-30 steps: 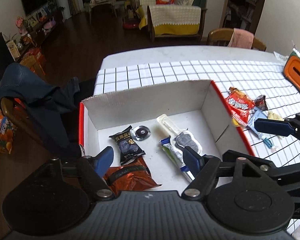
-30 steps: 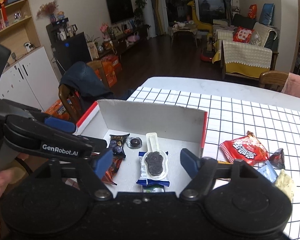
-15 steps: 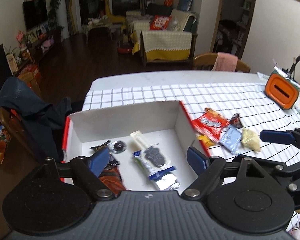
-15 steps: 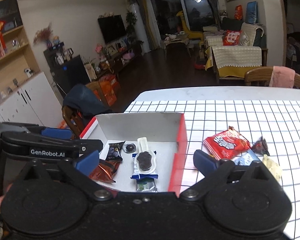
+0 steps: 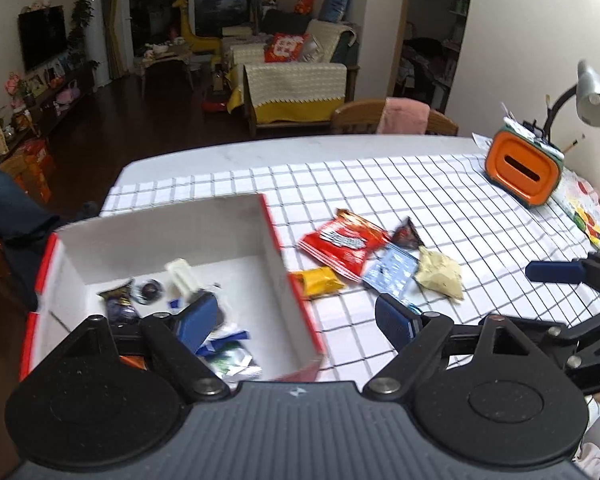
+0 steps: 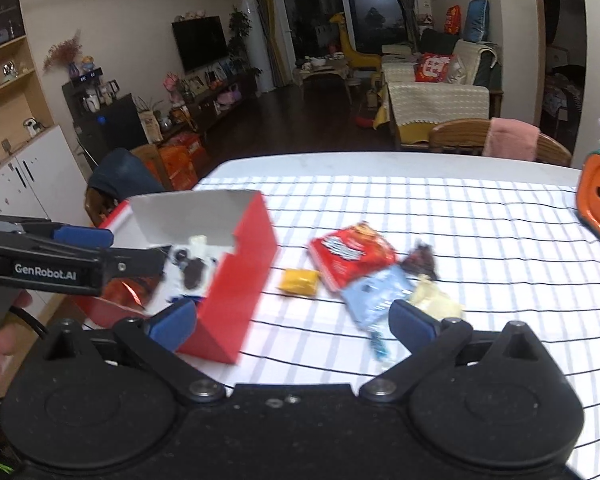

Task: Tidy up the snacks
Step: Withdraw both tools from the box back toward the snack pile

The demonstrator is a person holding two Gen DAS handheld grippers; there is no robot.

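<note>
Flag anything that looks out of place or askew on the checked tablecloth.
Five snacks lie loose in a jumbled cluster beside the red-and-white cardboard box, not in it: a red foil packet, a small yellow packet, a pale blue sachet, a dark wrapped candy and a cream wrapped piece. The red packet overlaps the blue sachet.

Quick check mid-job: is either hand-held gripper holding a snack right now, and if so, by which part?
Nothing is held. The left hand-held gripper stands open astride the box's red wall. The right hand-held gripper is opening, empty, above the tablecloth.
</note>
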